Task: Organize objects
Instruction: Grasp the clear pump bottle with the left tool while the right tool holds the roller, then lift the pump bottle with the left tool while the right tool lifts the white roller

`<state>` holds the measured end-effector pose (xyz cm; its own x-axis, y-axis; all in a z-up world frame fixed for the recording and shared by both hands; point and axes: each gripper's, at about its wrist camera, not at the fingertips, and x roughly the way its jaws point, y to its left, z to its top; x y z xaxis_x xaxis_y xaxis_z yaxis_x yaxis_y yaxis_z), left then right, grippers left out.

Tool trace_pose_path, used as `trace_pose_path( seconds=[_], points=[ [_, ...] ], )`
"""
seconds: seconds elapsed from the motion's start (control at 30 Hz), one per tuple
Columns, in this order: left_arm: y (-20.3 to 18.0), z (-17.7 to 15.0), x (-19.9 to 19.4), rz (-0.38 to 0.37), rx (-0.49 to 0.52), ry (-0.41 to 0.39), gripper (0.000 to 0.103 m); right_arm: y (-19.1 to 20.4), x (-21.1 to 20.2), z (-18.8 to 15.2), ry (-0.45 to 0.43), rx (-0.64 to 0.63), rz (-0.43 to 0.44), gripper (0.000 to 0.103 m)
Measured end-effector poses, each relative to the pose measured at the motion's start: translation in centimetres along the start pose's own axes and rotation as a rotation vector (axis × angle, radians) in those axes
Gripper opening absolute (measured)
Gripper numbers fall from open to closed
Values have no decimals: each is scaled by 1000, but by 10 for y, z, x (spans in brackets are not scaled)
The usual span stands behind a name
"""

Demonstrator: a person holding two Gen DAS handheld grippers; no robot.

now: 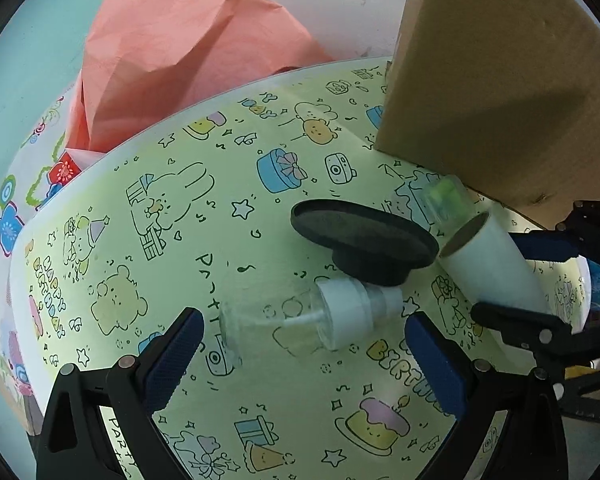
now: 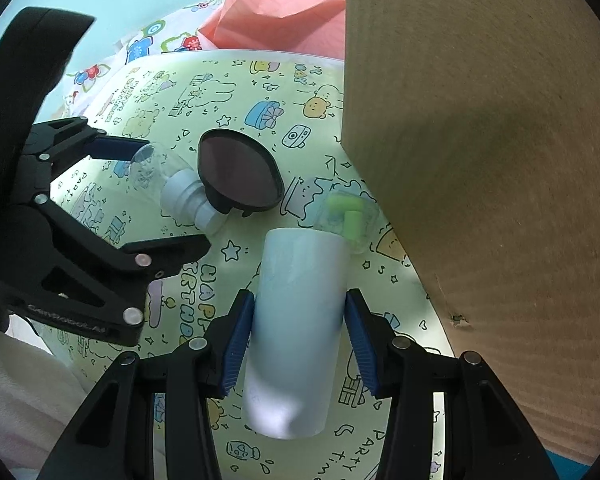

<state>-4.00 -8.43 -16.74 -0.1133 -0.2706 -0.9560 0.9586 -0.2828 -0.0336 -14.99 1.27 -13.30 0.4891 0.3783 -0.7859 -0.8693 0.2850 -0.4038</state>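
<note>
A clear spray bottle (image 1: 300, 322) with a white cap lies on its side on the green party-print table (image 1: 112, 240). My left gripper (image 1: 304, 358) points down over it, open, one blue pad off each end of the bottle without pressing. In the right wrist view the left gripper (image 2: 176, 196) straddles the same bottle (image 2: 156, 172). My right gripper (image 2: 298, 344) is shut on a white tube (image 2: 296, 320), its pads against the sides. The tube (image 1: 492, 264) hangs tilted beside a black round dish (image 1: 364, 236).
A small clear case holding green pieces (image 2: 346, 216) lies against a tall cardboard box (image 2: 480, 160) on the right. A pink paper bag (image 1: 188, 48) stands beyond the table's far edge, by a floral cloth (image 1: 8, 216).
</note>
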Motion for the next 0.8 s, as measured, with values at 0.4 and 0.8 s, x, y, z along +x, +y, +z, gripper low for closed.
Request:
trace_pose_path(
  seconds=[0.4, 0.8],
  points=[
    [-6, 2, 9, 9, 5, -14, 87, -1, 1, 0, -12, -10, 23, 50],
    [-26, -15, 4, 49, 100, -15, 86, 1, 1, -1, -10, -21, 32, 50]
  ],
)
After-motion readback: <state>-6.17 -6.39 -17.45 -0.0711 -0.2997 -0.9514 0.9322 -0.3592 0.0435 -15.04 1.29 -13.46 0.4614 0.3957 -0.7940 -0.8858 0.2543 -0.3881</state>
